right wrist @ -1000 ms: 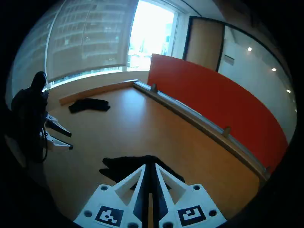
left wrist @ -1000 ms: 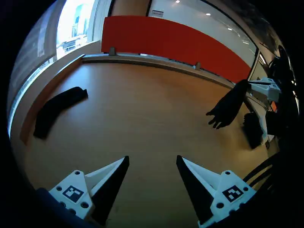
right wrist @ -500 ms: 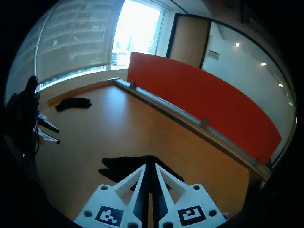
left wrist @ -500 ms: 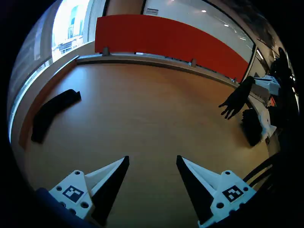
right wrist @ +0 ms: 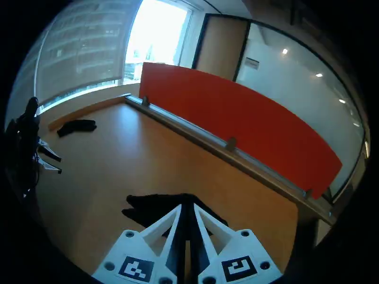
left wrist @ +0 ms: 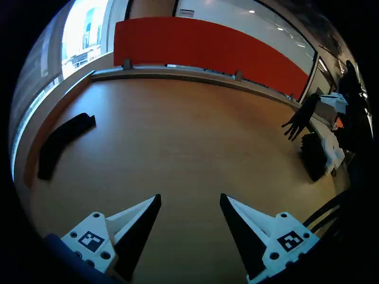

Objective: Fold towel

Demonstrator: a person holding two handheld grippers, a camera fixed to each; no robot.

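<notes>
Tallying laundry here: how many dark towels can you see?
3. A far towel lies near the desk's window edge. A held towel hangs pinched in the right gripper. A dark heap sits near it at the desk edge and may be several towels.

A: Left tool (left wrist: 189, 208) over the near desk (left wrist: 189, 132), a cloth (left wrist: 61, 142) lying far left by the edge.
B: Partition (left wrist: 208, 45) along the far edge; right tool (left wrist: 320, 101) off right, towel (left wrist: 301, 120) hanging from it.

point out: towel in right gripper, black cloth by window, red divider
towel (right wrist: 147, 208): right gripper view, left part of the fabric.
black cloth (left wrist: 61, 141): left gripper view, its middle.
red divider (right wrist: 237, 118): right gripper view, panel face.
</notes>
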